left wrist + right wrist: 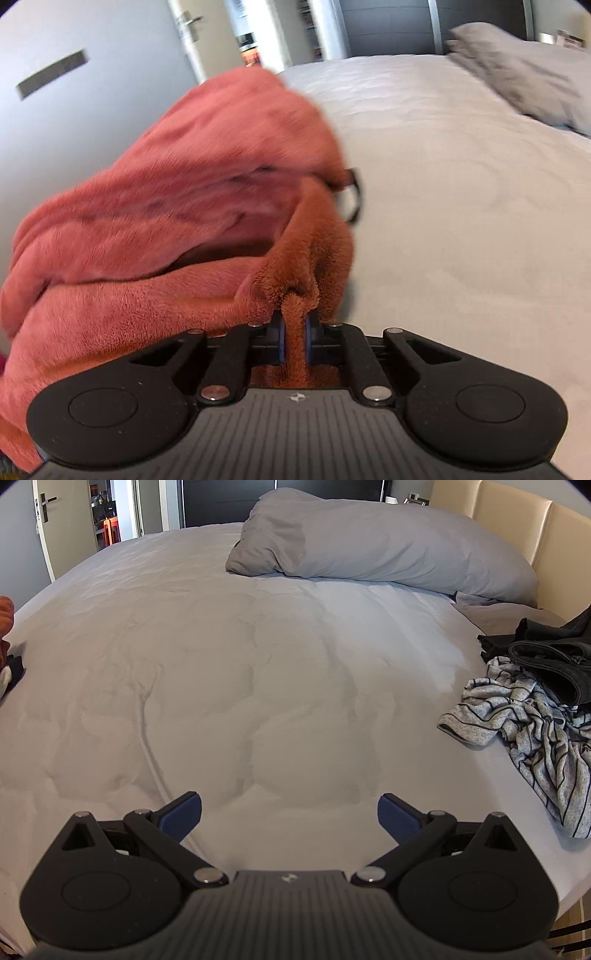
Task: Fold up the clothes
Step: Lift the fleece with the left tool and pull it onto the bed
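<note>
My left gripper (294, 332) is shut on a fold of a fluffy rust-pink garment (166, 206), which hangs in a blurred bunch to the left, above the bed's left edge. A small black loop (352, 195) shows at the garment's right side. My right gripper (290, 814) is open and empty, low over the pale grey bed sheet (258, 664). A sliver of the pink garment (5, 616) shows at the far left of the right wrist view. A grey striped shirt (524, 716) and dark clothes (554, 657) lie in a heap at the right.
A grey pillow (369, 546) lies at the head of the bed and also shows in the left wrist view (524, 74). A beige headboard (517, 520) stands at the right. A door (92, 74) and an open doorway (107, 513) are beyond the bed's left side.
</note>
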`<action>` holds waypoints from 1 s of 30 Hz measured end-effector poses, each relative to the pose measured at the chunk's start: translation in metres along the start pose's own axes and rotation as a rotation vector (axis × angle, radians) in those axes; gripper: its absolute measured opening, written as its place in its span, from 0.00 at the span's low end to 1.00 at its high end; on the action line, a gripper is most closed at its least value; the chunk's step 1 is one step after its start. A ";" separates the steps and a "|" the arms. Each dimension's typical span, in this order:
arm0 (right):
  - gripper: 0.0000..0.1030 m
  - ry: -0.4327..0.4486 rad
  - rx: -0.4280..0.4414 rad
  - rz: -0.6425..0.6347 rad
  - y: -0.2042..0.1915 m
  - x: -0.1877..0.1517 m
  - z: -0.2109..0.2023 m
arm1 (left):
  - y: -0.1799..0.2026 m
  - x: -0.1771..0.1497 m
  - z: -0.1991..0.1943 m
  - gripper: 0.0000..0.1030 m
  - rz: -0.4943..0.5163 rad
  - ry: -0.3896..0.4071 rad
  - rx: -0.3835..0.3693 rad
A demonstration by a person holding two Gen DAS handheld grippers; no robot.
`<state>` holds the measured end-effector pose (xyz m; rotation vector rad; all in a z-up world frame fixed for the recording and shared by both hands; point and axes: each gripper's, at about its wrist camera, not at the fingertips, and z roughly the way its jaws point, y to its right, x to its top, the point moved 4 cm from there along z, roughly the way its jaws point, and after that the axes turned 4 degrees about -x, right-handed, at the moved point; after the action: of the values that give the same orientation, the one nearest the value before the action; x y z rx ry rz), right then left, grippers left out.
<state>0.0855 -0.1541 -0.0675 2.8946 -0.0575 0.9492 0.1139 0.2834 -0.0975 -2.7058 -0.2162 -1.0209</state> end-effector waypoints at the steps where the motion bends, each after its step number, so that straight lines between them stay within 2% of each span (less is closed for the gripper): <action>1: 1.00 0.005 0.004 -0.002 -0.001 0.001 -0.002 | 0.001 0.001 -0.006 0.07 -0.005 0.004 -0.025; 4: 1.00 0.021 0.020 -0.014 -0.005 0.002 -0.006 | 0.006 0.005 -0.027 0.07 0.003 0.020 -0.082; 6: 1.00 0.029 0.025 -0.022 -0.007 0.002 -0.009 | -0.004 0.009 -0.035 0.07 -0.022 0.039 -0.085; 9: 1.00 0.037 0.023 -0.023 -0.008 0.002 -0.012 | -0.015 0.010 -0.033 0.10 -0.039 0.003 -0.071; 11: 1.00 0.040 0.030 -0.024 -0.008 0.001 -0.014 | -0.016 0.008 -0.029 0.19 -0.014 -0.012 -0.034; 12: 1.00 0.041 0.031 -0.027 -0.008 0.000 -0.015 | -0.013 0.006 -0.027 0.29 0.008 -0.009 -0.008; 13: 1.00 0.041 0.030 -0.030 -0.007 -0.001 -0.015 | -0.009 0.005 -0.025 0.49 0.033 0.001 0.021; 15: 1.00 0.037 0.023 -0.028 -0.005 -0.002 -0.014 | 0.004 0.003 -0.023 0.69 0.098 0.056 0.076; 17: 1.00 0.026 0.018 -0.020 -0.004 -0.003 -0.011 | 0.018 0.002 -0.018 0.72 0.171 0.104 0.133; 18: 1.00 0.021 0.016 -0.019 -0.003 -0.003 -0.010 | 0.022 0.002 -0.013 0.73 0.193 0.102 0.157; 23: 1.00 0.009 0.015 -0.032 -0.006 -0.003 -0.005 | 0.027 0.003 0.020 0.72 0.239 0.037 0.260; 24: 1.00 0.007 0.016 -0.032 -0.006 -0.003 -0.004 | 0.023 0.003 0.023 0.59 0.218 0.017 0.248; 25: 1.00 0.004 0.016 -0.031 -0.006 -0.003 -0.003 | 0.018 0.004 0.025 0.28 0.182 -0.004 0.226; 26: 1.00 0.002 0.016 -0.031 -0.006 -0.002 -0.002 | 0.012 0.005 0.027 0.15 0.147 -0.024 0.203; 28: 1.00 -0.004 0.015 -0.030 -0.006 -0.002 0.000 | -0.003 0.011 0.022 0.11 0.052 -0.028 0.152; 30: 1.00 -0.007 0.018 -0.029 -0.007 -0.002 0.000 | -0.018 0.020 0.008 0.09 0.013 0.003 0.140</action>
<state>0.0842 -0.1474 -0.0698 2.9070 -0.0070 0.9390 0.1305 0.3044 -0.0869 -2.5765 -0.2585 -0.9685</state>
